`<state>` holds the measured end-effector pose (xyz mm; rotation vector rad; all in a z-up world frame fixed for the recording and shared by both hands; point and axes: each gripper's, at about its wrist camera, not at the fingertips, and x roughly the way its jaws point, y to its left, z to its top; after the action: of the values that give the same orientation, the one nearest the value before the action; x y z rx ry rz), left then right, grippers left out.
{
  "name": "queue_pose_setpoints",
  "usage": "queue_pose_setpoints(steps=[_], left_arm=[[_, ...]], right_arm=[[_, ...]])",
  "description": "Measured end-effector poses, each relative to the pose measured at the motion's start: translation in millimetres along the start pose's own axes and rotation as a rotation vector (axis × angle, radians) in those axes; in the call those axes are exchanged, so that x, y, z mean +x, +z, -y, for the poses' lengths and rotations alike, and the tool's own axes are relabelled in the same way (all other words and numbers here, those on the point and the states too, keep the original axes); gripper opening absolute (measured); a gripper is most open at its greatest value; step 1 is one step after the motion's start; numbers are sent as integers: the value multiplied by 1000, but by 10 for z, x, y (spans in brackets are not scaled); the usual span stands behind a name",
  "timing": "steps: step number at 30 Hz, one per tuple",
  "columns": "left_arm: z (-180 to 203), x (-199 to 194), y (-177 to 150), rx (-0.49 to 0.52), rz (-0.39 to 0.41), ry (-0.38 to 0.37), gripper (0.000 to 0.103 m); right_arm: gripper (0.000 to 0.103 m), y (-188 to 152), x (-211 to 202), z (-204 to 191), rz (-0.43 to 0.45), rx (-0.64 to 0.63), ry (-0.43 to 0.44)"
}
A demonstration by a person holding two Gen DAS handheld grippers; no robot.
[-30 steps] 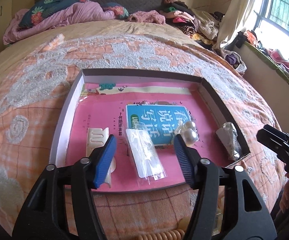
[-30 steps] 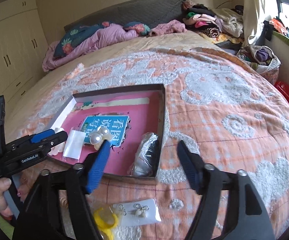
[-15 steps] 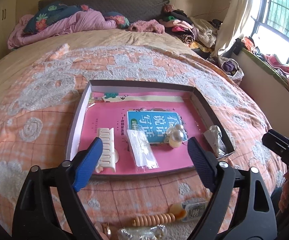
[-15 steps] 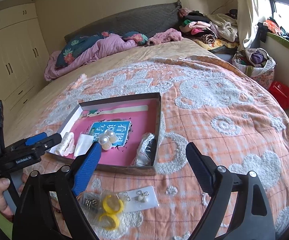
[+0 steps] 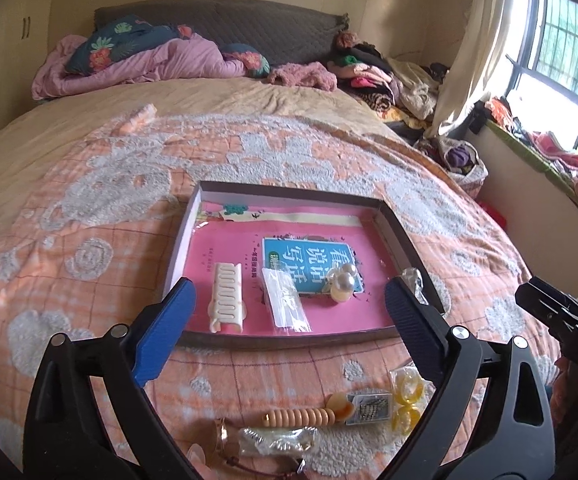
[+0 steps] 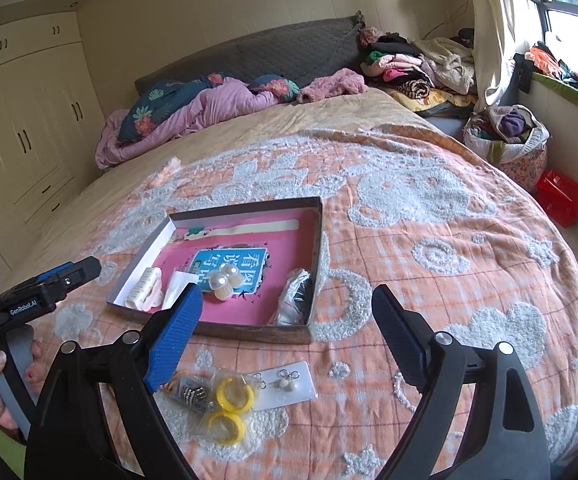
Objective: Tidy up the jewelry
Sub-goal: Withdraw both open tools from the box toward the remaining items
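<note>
Both our claws are empty. Left claw [image 5: 289,312] has just been opening and stands wide, nothing between the pads; right claw [image 6: 287,324] is spread wide too. Landmark: the shallow box [image 5: 289,196] on the bed [image 5: 89,200]. Inside it: cream hair claw clip [image 5: 227,298] at left, clear packet [image 5: 285,302] beside it, pearl piece [image 5: 343,280] on the blue label, crumpled bag [image 6: 295,296] at the right wall. Loose on the bed before the box: yellow hoops [image 6: 231,406], earring card [image 6: 285,384], wooden bead string [image 5: 299,417].
</note>
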<state>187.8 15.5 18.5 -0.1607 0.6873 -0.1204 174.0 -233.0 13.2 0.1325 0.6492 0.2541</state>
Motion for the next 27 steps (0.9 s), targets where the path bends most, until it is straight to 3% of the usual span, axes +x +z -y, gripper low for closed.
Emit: queue_pose_setpoints(steps=[13, 27], left_arm=[[-60, -372, -65, -17, 44, 15, 91], [-163, -528, -260, -20, 23, 47, 91]], right_arm=[[86, -14, -269, -115, 33, -22, 29], [86, -145, -324, -256, 8, -48, 67]])
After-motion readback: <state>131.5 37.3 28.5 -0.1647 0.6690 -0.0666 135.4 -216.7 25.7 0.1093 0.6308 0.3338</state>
